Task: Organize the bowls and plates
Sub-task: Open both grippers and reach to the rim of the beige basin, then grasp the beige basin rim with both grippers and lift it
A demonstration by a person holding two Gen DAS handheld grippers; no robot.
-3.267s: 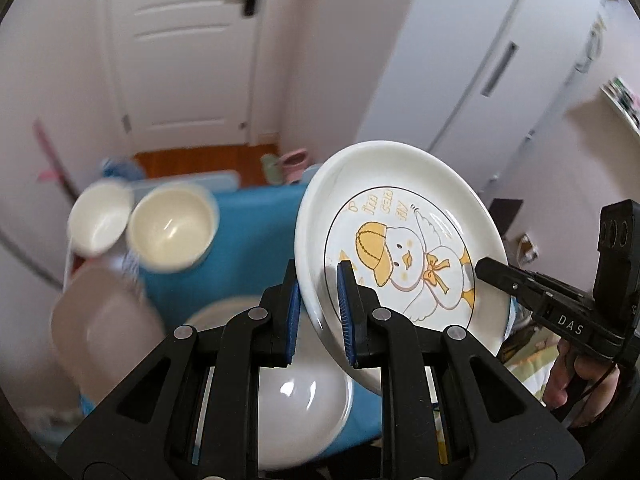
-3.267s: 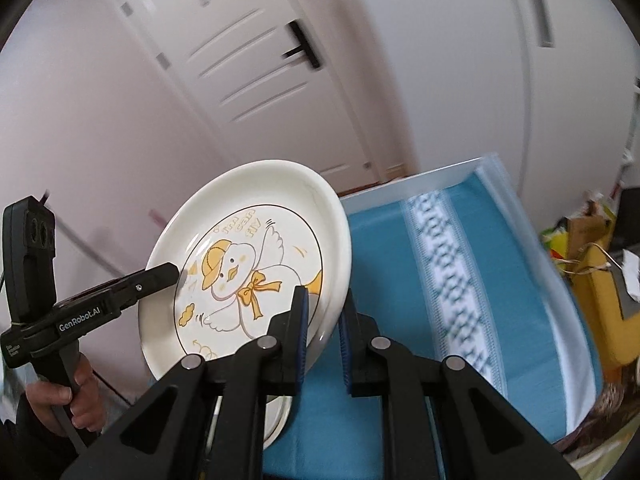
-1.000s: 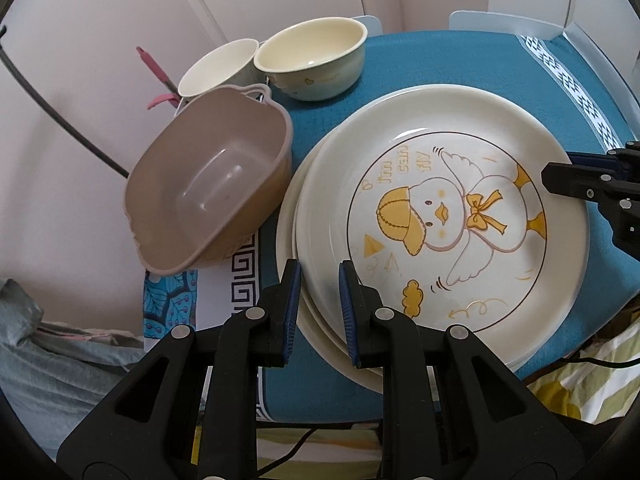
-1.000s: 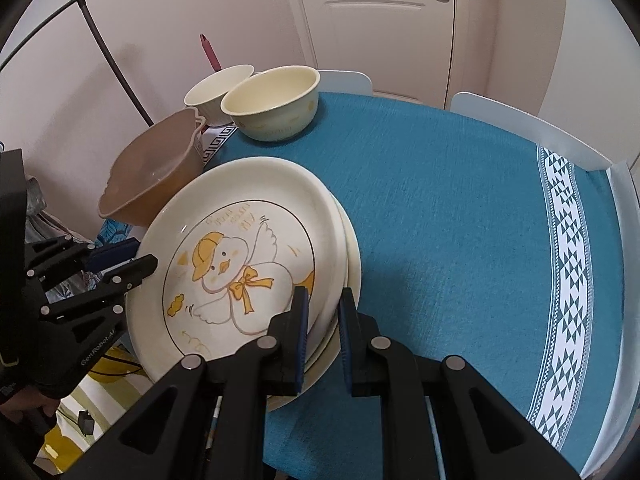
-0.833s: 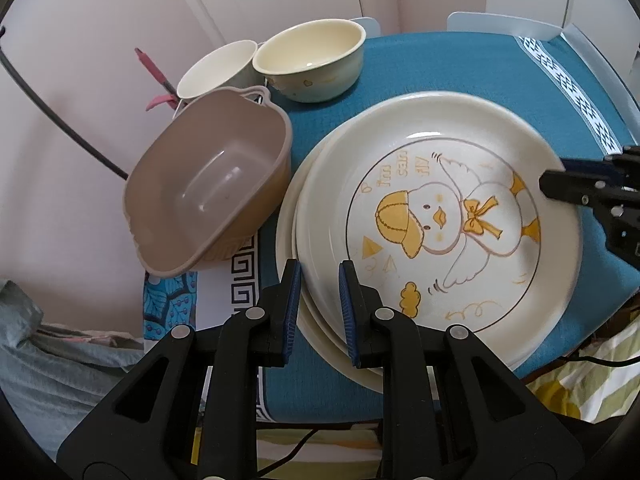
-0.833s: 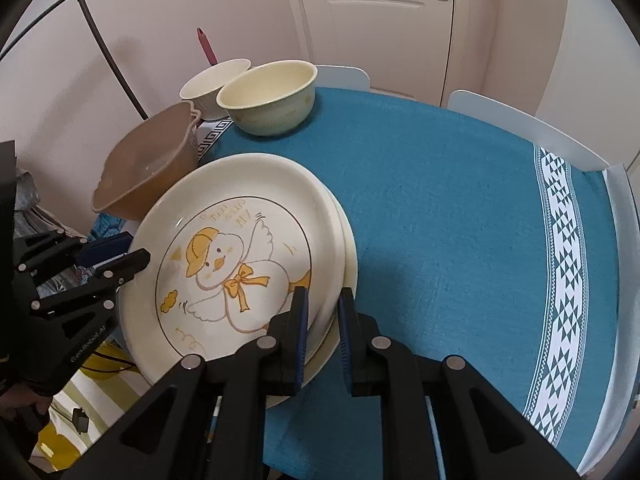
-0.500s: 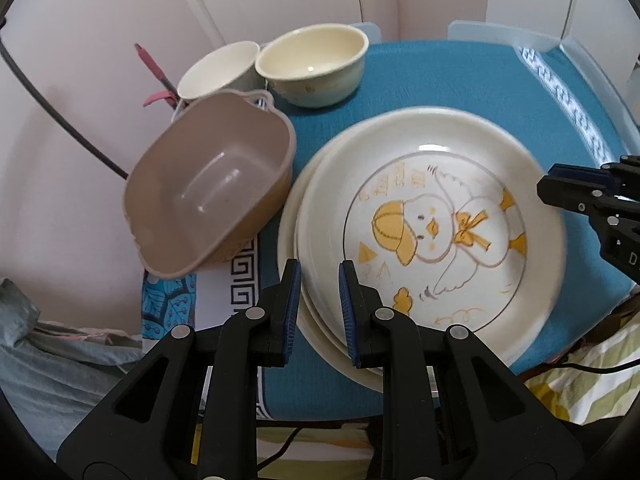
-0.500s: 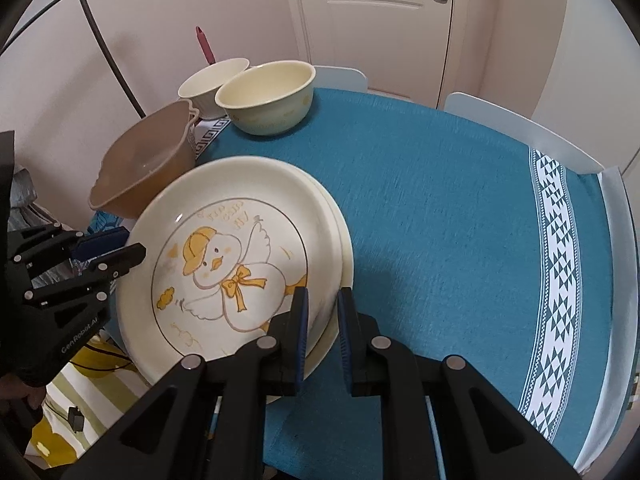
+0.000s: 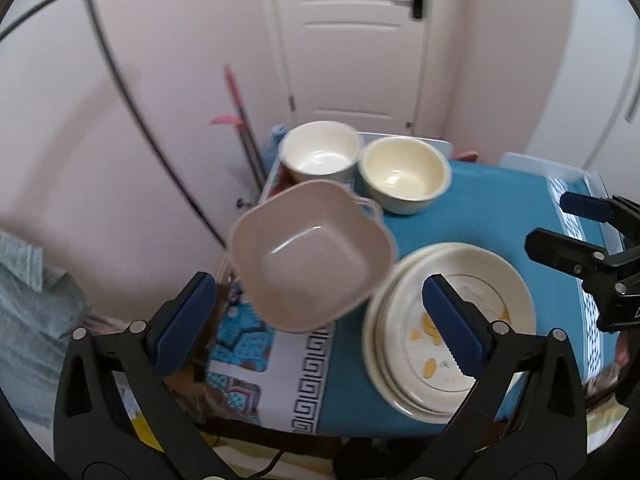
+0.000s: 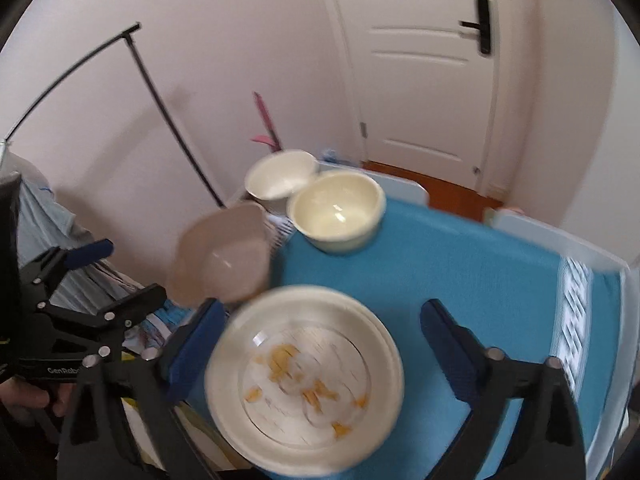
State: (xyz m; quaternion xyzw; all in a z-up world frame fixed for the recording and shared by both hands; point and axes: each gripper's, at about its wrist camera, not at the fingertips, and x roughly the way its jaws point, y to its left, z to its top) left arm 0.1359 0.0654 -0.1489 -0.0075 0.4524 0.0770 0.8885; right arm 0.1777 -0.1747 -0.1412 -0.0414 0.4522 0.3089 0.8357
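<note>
The duck-print plate [image 9: 460,320] lies on top of a stack of cream plates on the blue tablecloth; it also shows in the right wrist view [image 10: 304,372], blurred. My left gripper [image 9: 316,316] is open and empty, above the pink square bowl [image 9: 308,264]. My right gripper [image 10: 320,340] is open and empty, above the plate stack. A cream bowl [image 9: 404,172] and a white bowl [image 9: 320,152] stand at the table's far side. The pink bowl [image 10: 224,256], cream bowl [image 10: 336,208] and white bowl [image 10: 280,176] show in the right wrist view too.
The table [image 9: 480,212] has a blue cloth with a patterned band at the right. A white door [image 9: 352,40] and pink walls stand behind. A pink mop handle [image 9: 236,100] and a black rod [image 9: 132,92] lean by the wall at left.
Both grippers have opened and let go of the duck plate, which now rests on the stack. Both have pulled back and up, away from the table.
</note>
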